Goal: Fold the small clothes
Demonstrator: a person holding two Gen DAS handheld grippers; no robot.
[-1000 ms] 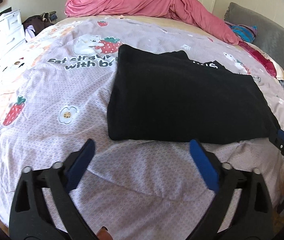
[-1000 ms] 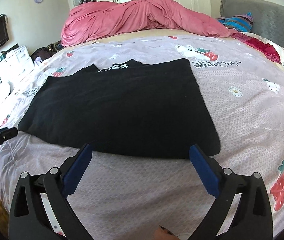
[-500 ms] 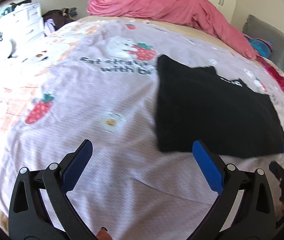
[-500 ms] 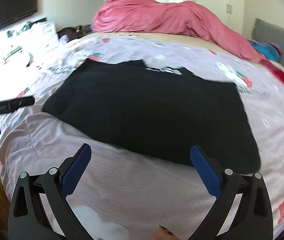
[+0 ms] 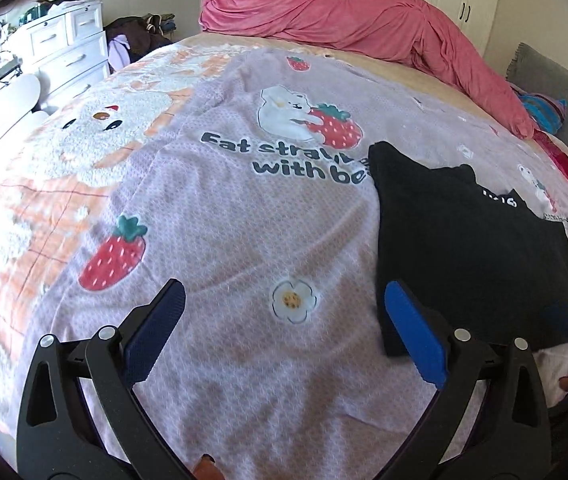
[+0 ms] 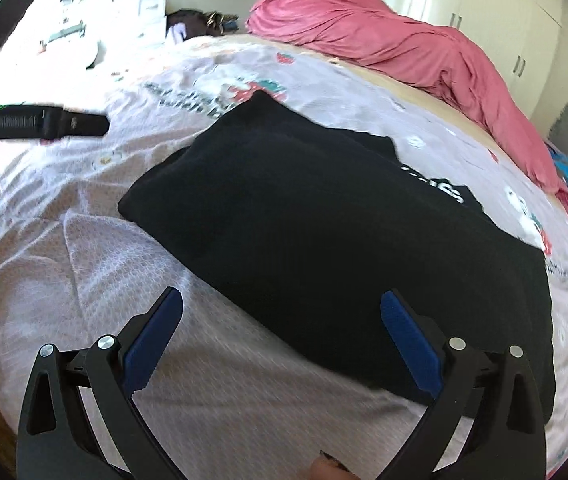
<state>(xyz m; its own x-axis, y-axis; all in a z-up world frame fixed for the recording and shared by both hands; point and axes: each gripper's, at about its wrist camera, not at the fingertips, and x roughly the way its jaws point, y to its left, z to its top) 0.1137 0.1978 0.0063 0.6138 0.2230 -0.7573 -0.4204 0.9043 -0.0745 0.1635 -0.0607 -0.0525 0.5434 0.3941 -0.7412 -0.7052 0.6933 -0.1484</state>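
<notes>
A black garment (image 5: pixel 467 248) lies folded flat on the lilac strawberry-print bedspread (image 5: pixel 220 216); white lettering shows at its far edge. In the left wrist view it sits right of centre, its near left corner by the right blue pad. My left gripper (image 5: pixel 284 300) is open over bare bedspread, holding nothing. In the right wrist view the black garment (image 6: pixel 323 220) fills the middle. My right gripper (image 6: pixel 282 308) is open just short of the garment's near edge, nothing between its fingers. The left gripper's black body (image 6: pixel 44 124) shows at the far left there.
A crumpled pink duvet (image 5: pixel 355 16) is heaped at the bed's far end. A white chest of drawers (image 5: pixel 64 48) stands left of the bed, white wardrobes behind. A grey headboard (image 5: pixel 563 104) and bright pillows lie at the right. The bed's near edge runs under both grippers.
Both grippers swung left. The garment slid from centre to the right of the left wrist view. In the right wrist view it now lies diagonally. Both grippers stayed open.
</notes>
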